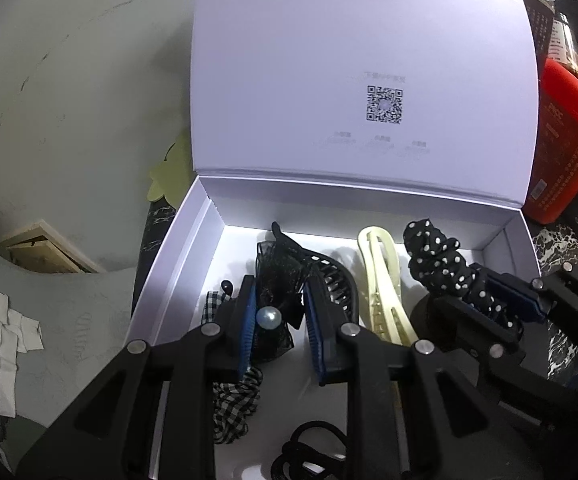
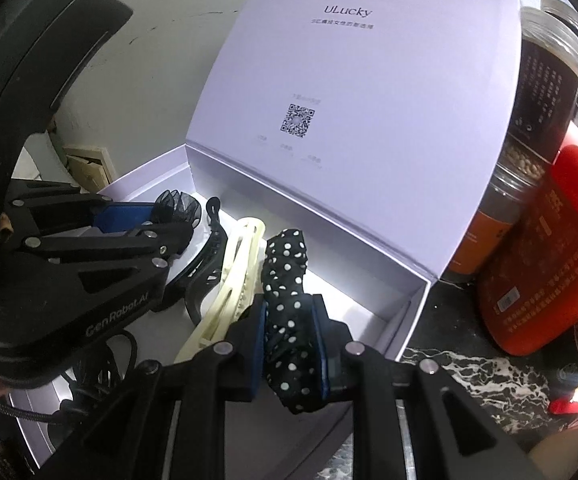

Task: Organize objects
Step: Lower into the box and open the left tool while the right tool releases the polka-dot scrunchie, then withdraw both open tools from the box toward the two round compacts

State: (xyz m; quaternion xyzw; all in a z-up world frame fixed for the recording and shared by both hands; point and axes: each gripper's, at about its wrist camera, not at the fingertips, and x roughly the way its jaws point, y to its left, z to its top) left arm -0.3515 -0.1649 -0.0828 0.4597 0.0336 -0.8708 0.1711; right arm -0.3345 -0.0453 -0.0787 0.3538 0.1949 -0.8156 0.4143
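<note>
**Two hair pieces held over the open white box**

The black mesh bow with a pearl [image 1: 275, 312] sits between the blue pads of the left hand-held gripper [image 1: 281, 320], whose jaws are closed on it, low over the floor of the white box [image 1: 177, 264]. The polka-dot scrunchie [image 2: 289, 308] is clamped in the same way by the right hand-held gripper [image 2: 291, 340], hanging above the box's right half.

Inside the box, between the two held pieces, lie a black claw clip [image 1: 335, 280] and a cream hair clip [image 1: 381, 276], side by side. A gingham scrunchie [image 1: 235, 404] and black hair ties [image 1: 309, 448] lie nearer the front edge. The hinged lid [image 1: 361, 72] stands upright behind, showing a QR code [image 1: 384, 104].

To the right of the box, on the marbled desk [image 2: 469, 364], stand a red container [image 2: 549, 264] and a clear jar [image 2: 529, 120].
</note>
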